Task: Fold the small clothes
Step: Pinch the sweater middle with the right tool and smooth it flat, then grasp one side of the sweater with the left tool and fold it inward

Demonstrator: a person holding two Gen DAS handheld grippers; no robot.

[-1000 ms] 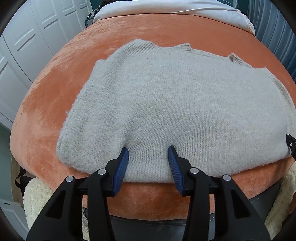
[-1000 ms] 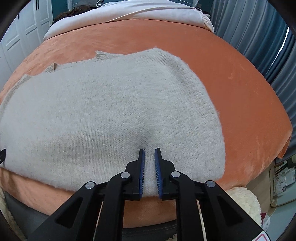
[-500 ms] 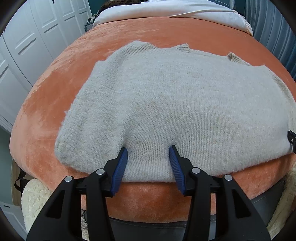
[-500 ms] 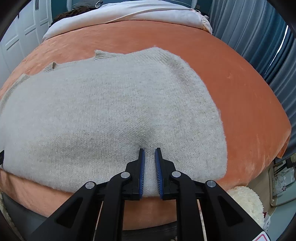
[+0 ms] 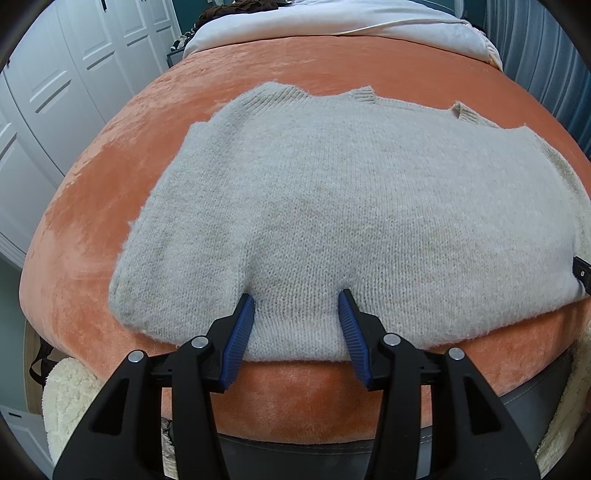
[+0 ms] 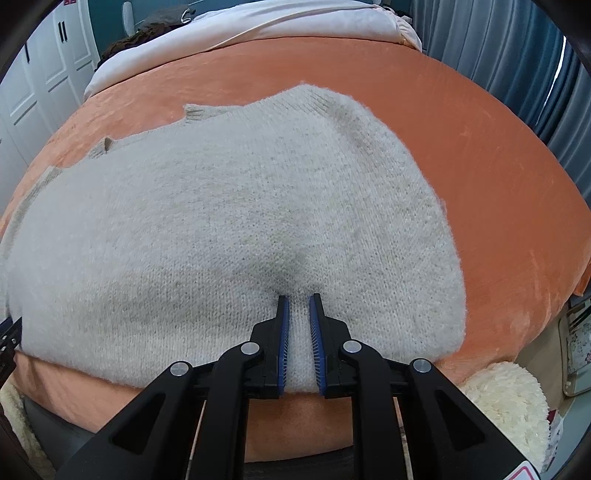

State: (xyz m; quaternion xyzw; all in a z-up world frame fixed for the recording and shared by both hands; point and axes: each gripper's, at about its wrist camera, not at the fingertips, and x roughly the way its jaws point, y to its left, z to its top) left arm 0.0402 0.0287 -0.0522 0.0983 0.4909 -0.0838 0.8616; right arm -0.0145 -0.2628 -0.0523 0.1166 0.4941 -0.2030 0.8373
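Left gripper [image 5: 296, 295]: low over the near hem of the sweater, pointing away along the bed; jaws spread wide, blue ribbed pads [image 5: 236, 339] pressing into the knit on either side of a flat strip of it, nothing pinched.
Right gripper [image 6: 296, 297]: same low, level pose at the near hem, further right; jaws drawn close with a narrow ridge of knit gathered between the pads [image 6: 283, 339], gripping the sweater.
Sweater [image 5: 351, 206]: spread flat across the middle of the blanket, hem toward the near edge, neck toward the far side; from the right camera [image 6: 229, 221] it puckers and darkens just ahead of the clamped fold.
Sweater material: pale grey-beige fuzzy knit, fine stitch rows visible near the hem, ribbed tabs at the far edge, fluffy outline.
Blanket [image 5: 110, 206]: orange plush, velvety sheen with brushed light and dark patches, covers the bed.
Far end: white bedding [image 5: 332, 18] bunched past the blanket.
Near floor: cream fleecy rug [image 6: 506, 398] below the bed's near right corner.
Left side: white panelled wardrobe doors [image 5: 55, 92].
Right side: blue-grey pleated curtains [image 6: 498, 44].
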